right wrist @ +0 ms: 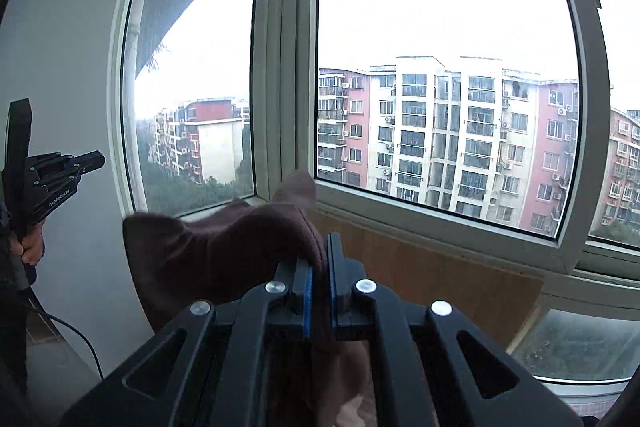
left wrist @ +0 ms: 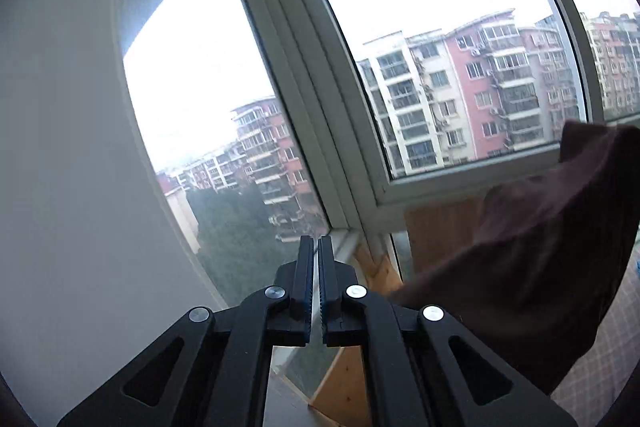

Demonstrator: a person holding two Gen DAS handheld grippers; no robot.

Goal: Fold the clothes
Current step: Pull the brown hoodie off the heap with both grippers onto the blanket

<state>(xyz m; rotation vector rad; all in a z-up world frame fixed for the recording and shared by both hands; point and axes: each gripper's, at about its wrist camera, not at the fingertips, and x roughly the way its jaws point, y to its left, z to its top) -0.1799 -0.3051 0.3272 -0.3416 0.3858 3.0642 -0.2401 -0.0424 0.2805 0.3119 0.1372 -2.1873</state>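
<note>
Though gripper (right wrist: 319, 259)-pinched, garment (right wrist: 224, 243) bottom cropped.

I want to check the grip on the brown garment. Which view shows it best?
The right wrist view: the brown garment is pinched between the right claw's pads and drapes leftward. The left wrist view shows only a blurred fold at its right edge, apart from the shut, empty left claw.
</note>
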